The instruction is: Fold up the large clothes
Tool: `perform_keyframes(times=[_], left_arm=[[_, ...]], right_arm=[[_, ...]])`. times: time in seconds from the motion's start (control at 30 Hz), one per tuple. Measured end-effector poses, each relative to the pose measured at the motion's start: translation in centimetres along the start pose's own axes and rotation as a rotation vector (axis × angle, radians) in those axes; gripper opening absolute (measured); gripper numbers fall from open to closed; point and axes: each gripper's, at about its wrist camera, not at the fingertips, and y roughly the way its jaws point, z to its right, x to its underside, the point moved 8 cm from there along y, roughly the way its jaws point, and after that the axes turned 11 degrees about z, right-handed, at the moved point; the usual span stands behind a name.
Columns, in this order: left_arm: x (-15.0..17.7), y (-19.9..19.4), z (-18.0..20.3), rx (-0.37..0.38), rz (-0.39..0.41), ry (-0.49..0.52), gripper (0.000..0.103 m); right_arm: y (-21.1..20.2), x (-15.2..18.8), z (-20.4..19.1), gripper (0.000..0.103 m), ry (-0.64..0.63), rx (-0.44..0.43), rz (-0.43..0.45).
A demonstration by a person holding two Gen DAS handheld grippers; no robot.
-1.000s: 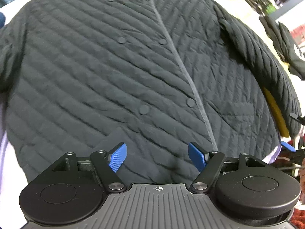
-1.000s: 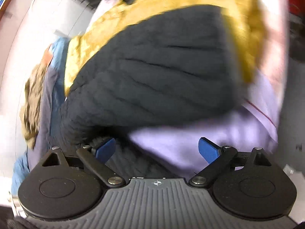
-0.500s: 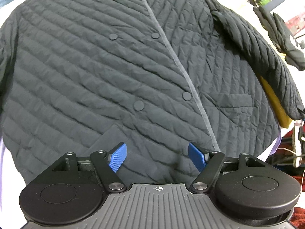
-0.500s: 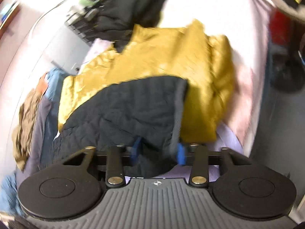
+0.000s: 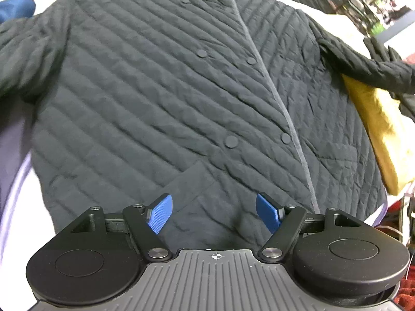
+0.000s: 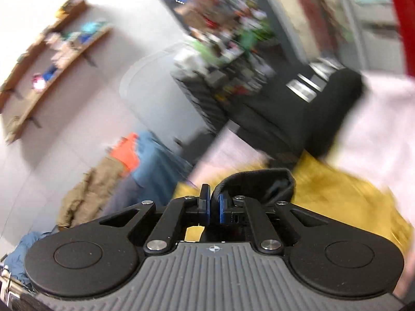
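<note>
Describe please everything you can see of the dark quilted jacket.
The quilted jacket is dark grey-black, padded, stitched in diagonal lines. It lies spread flat, front up and closed, with a paler grey edge down the front, round snap buttons in two rows and a flat patch pocket near the hem. The left gripper hangs open above the hem, not touching. One sleeve stretches over a mustard-yellow garment; the right gripper is shut on its cuff, which is raised.

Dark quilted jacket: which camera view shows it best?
The left wrist view: the dark quilted jacket lies spread front-up, filling the frame, snaps and placket visible. The right wrist view shows only its cuff, pinched in the right gripper, against a blurred background.
</note>
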Motion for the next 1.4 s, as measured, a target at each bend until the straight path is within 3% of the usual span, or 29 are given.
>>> perform_keyframes(times=[0.07,0.17,0.27,0.4,0.53,0.63,0.77,0.83,0.87,0.9,0.97,1.0,1.17,1.4], left_arm=[[0.2,-0.4,-0.7,-0.008,0.013,-0.031,0.103],[0.4,-1.1,-1.9,-0.027,0.035,-0.073,0.103],[0.6,-2.0,-3.1,-0.054,0.061,-0.113,0.103],[1.4,-3.3,-5.0,-0.099,0.092,-0.172,0.103],[2.9,-4.1,-6.7,-0.137,0.098,-0.242,0.103],[3.9,-4.5,-7.6,-0.160,0.100,-0.283,0.103],[4.4,-4.9,-8.3,-0.175,0.108,-0.315,0.103],[4.6,-5.0,-8.5,-0.179,0.111,-0.322,0.103],[4.6,-5.0,-8.6,-0.181,0.110,-0.321,0.103],[4.4,-4.9,-8.7,-0.183,0.108,-0.318,0.103],[4.1,-4.6,-8.6,-0.189,0.104,-0.303,0.103],[3.9,-4.4,-8.6,-0.193,0.105,-0.292,0.103],[1.2,-4.5,-7.7,-0.199,0.142,-0.206,0.103],[-4.5,-3.4,-5.6,-0.173,0.194,-0.070,0.103]], right_arm=[[2.0,-0.7,-5.3,0.009,-0.024,-0.115,0.007],[4.2,2.1,-14.8,0.009,-0.135,-0.308,-0.049],[5.4,8.3,-23.5,0.009,-0.262,-0.482,-0.150],[4.6,20.5,-32.7,0.009,-0.406,-0.682,-0.345],[1.2,32.2,-37.2,0.008,-0.542,-0.815,-0.530],[-0.9,39.9,-38.6,0.008,-0.641,-0.859,-0.642],[-2.4,47.1,-38.6,0.014,-0.791,-0.840,-0.742],[-2.3,49.5,-37.3,0.015,-0.801,-0.807,-0.817],[-2.7,50.4,-36.6,0.024,-0.782,-0.787,-0.861],[-2.6,50.8,-35.9,0.042,-0.749,-0.762,-0.902],[-2.7,51.0,-34.8,0.064,-0.689,-0.730,-0.932],[-2.6,50.4,-34.2,0.068,-0.662,-0.713,-0.924],[-0.7,45.3,-30.5,0.085,-0.536,-0.628,-0.876],[4.1,37.1,-19.3,0.086,-0.530,-0.367,-0.698]])
